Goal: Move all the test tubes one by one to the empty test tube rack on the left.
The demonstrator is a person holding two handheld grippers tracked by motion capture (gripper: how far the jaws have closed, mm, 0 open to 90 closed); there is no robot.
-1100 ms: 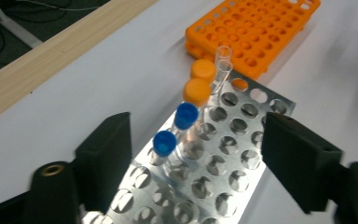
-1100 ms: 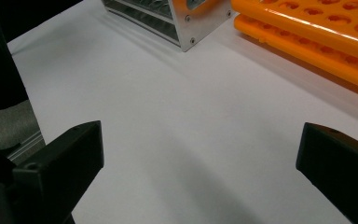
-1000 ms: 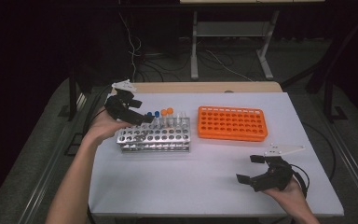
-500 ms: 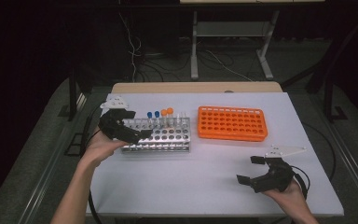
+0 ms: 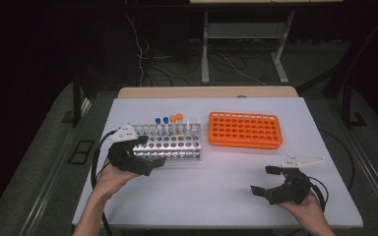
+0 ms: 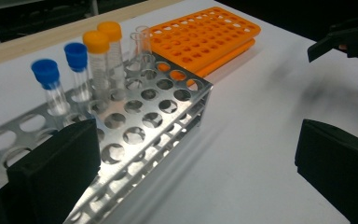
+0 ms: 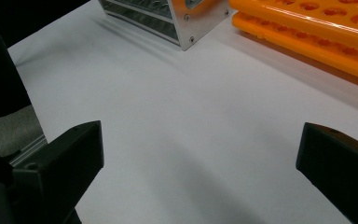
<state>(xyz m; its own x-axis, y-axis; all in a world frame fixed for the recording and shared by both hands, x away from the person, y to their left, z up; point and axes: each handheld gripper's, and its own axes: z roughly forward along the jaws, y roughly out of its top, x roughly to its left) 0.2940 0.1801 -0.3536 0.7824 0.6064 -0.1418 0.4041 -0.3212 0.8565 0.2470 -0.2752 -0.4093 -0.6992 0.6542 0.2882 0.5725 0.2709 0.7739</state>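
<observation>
A metal tube rack (image 5: 177, 142) stands left of centre on the white table, with an orange rack (image 5: 245, 130) to its right. Two blue-capped tubes (image 6: 76, 53), two orange-capped tubes (image 6: 95, 42) and some clear uncapped ones (image 6: 140, 39) stand upright in the metal rack's back rows. My left gripper (image 5: 150, 152) hovers at that rack's front left corner. Its jaws have just been opening and now stand wide apart with nothing between them. My right gripper (image 5: 265, 180) rests open and empty near the table's front right, facing the bare tabletop (image 7: 200, 163).
The orange rack (image 6: 205, 37) has all its holes empty. The table's wooden back edge (image 5: 206, 92) borders a dark floor with cables and a stand's legs. Bare white tabletop (image 5: 216, 187) lies between the two grippers.
My left gripper has drawn back from the capped tubes at the rack's rear toward the person and sunk lower, ending at the rack's front left corner. The right gripper has stayed put.
</observation>
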